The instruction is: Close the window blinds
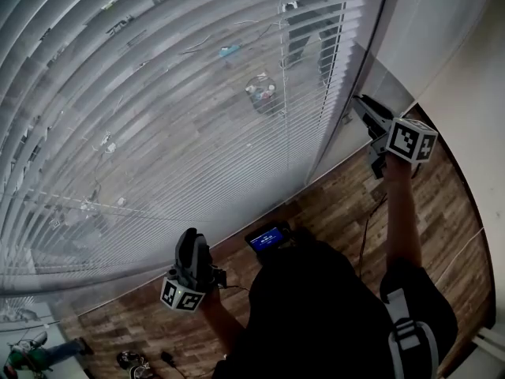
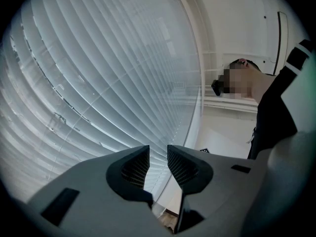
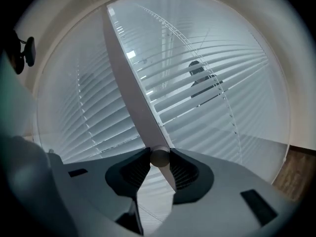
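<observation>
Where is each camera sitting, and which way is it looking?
Head view: on the person's head, looking steeply down at the blinds and wooden floor; both arms, the left gripper and right gripper show.
Left gripper view: on the left gripper, looking up along its open, empty jaws at the blinds; the person's dark top shows at right.
Right gripper view: on the right gripper, looking along jaws closed on the white wand; blinds behind.
Shared: all three see the blinds.

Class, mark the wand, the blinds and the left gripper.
wand (image 3: 132, 83): right gripper view, mid-shaft.
blinds (image 1: 158, 133): head view, a middle slat.
left gripper (image 2: 158, 149): left gripper view, midway between its fingertips.
</observation>
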`<act>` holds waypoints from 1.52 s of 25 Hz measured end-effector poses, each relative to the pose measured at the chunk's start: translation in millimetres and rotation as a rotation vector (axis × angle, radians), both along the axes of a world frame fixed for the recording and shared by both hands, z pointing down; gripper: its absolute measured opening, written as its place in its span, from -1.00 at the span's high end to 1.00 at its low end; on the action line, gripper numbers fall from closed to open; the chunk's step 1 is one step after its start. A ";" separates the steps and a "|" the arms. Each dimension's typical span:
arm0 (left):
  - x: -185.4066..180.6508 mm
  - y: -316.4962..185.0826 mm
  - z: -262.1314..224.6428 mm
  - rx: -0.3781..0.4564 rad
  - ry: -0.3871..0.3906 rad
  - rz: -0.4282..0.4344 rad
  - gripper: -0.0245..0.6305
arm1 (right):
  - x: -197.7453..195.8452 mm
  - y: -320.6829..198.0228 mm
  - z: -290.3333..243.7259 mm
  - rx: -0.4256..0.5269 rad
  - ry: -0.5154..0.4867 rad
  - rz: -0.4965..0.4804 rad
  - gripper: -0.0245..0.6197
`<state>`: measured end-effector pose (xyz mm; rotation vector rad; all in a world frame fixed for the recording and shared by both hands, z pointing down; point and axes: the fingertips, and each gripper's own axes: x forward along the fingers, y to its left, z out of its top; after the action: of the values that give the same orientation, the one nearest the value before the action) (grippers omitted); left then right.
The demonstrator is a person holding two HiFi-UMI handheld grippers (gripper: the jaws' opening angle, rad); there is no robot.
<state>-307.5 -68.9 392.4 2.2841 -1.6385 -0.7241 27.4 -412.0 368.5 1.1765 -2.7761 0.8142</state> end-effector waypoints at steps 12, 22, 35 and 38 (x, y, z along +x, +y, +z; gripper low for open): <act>24.1 5.5 -36.9 -0.032 0.027 -0.078 0.56 | 3.9 -1.5 -51.3 0.121 -0.131 -0.146 0.45; 57.5 44.8 -15.7 -0.106 0.066 -0.158 0.56 | 0.0 16.6 -46.8 0.135 -0.188 -0.209 0.45; 38.6 128.1 -25.3 0.010 0.102 -0.082 0.56 | 94.9 164.5 18.7 -0.122 0.090 0.206 0.46; 37.2 163.8 -8.2 0.008 0.156 -0.054 0.56 | 146.4 225.9 43.3 -0.269 0.404 0.527 0.46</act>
<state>-270.3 94.9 384.2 2.1365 -1.6331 -0.8980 173.8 -186.2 411.9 1.8000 -1.9904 0.8230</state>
